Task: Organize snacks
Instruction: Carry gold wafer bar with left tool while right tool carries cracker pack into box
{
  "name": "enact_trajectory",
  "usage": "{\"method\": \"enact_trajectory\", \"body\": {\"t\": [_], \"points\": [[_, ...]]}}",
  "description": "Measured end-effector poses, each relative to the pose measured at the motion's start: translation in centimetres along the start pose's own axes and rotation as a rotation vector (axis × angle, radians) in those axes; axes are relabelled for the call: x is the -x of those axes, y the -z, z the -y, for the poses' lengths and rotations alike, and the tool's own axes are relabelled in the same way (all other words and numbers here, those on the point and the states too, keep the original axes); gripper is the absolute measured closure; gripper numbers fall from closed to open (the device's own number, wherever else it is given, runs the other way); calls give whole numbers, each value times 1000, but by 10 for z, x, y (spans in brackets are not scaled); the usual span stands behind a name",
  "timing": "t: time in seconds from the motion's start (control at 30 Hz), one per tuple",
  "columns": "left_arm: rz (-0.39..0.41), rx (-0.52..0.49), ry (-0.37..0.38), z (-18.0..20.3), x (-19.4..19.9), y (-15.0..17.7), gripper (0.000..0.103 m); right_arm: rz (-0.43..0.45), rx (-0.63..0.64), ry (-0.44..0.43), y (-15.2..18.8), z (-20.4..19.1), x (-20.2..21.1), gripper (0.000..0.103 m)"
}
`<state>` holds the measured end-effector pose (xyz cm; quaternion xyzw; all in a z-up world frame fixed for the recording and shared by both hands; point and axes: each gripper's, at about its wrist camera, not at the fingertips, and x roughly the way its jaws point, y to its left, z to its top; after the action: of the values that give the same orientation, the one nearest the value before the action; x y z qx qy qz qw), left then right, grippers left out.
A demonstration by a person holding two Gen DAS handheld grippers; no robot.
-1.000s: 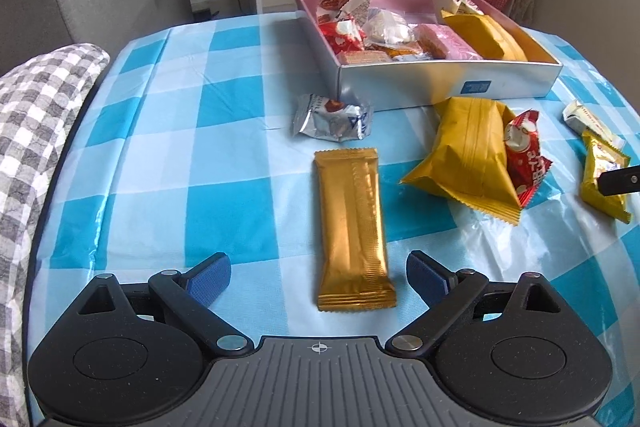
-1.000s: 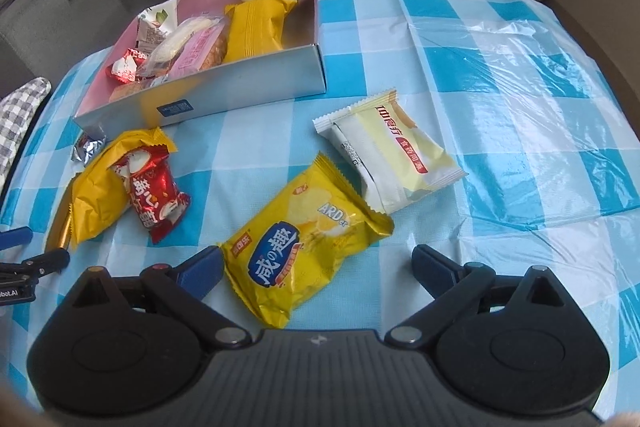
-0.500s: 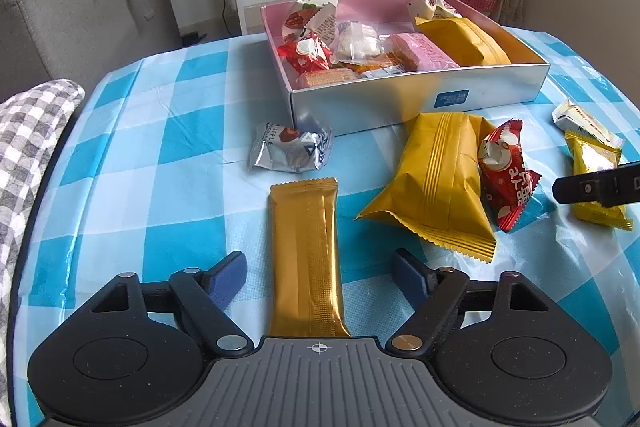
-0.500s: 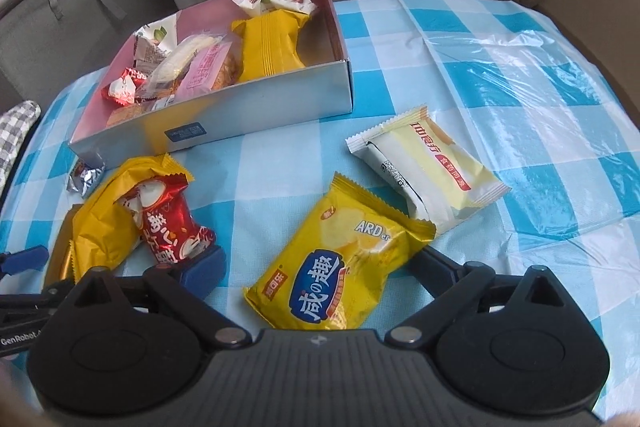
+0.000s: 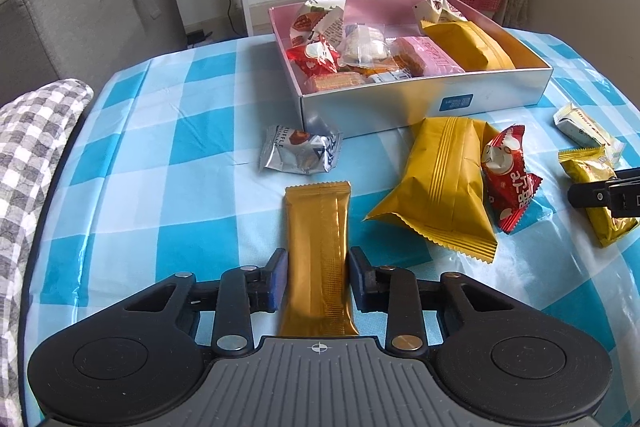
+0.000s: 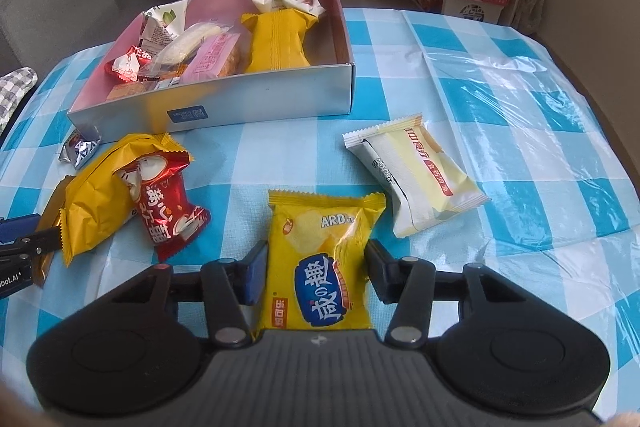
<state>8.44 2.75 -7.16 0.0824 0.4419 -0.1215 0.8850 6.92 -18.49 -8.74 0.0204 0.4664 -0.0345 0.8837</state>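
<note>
Several snacks already inside box (image 5: 424, 107); five loose on counter (image 5: 160, 211) before it. Closing now: left gripper (image 5: 318, 269) around gold bar (image 5: 318, 247), right gripper (image 6: 316, 269) around yellow chip bag (image 6: 320, 259).

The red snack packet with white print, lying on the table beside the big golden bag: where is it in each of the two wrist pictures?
Left wrist view: the red snack packet lies right of centre, against the right side of the big golden bag.
Right wrist view: the red snack packet lies left of centre, on the right of the same bag.
Shared landmark: the silver box, behind the packet in both.
</note>
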Motion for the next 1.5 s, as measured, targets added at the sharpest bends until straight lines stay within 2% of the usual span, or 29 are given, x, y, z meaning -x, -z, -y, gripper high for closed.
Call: {"method": "enact_trajectory", "body": {"t": [0.3, 0.47, 0.87, 1.33, 1.5], "points": [[-14, 54, 6, -7, 3, -3, 77, -12, -44, -70, -3, 2, 7, 57], [4, 88, 23, -13, 10, -8, 77, 1, -56, -101, -5, 3, 15, 57], [62, 185, 69, -23, 33, -28, 77, 120, -95, -170, -27, 11, 47, 57], [126, 244, 84, -7, 34, -66, 77, 178, -240, -216, -60, 13, 47, 57], [139, 222, 95, 5, 24, -87, 77, 187, -295, -218, -75, 13, 38, 57]]}}
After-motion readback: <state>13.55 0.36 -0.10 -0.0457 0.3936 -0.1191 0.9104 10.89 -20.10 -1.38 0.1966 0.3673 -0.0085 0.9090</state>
